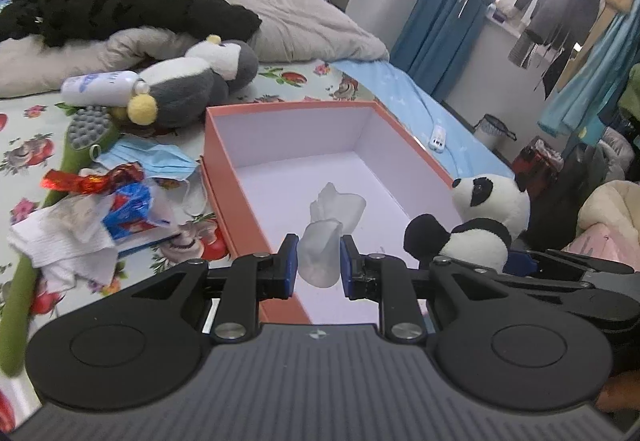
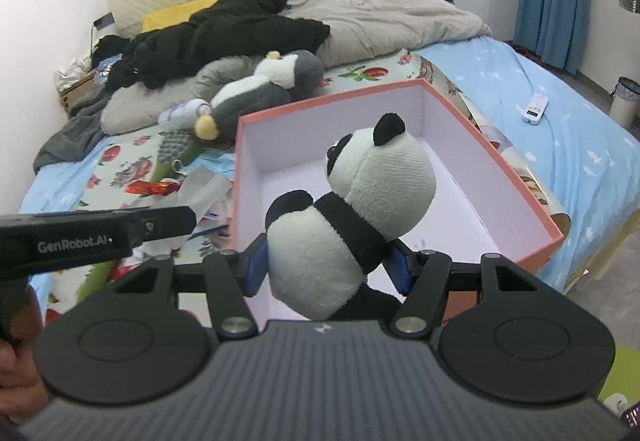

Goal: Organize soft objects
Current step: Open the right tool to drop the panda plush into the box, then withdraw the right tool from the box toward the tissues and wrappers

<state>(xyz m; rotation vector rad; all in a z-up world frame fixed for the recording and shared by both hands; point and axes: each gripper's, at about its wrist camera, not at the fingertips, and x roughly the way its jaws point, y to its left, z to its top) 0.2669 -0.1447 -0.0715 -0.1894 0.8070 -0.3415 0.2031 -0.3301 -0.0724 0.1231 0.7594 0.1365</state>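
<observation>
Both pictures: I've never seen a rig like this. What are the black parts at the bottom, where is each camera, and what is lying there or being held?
There is no robot arm. A person holds a two-finger gripper in each hand, and each carries a fisheye camera looking forward along its fingers, so the black parts are the gripper itself. The left wrist view shows the left gripper shut on a white sock. The right wrist view shows the right gripper shut on a panda. Both hang over an open pink box on a bed; something pale already lies inside. Beside the box are a grey penguin, a white bottle, a blue mask, wrappers and tissue.
</observation>
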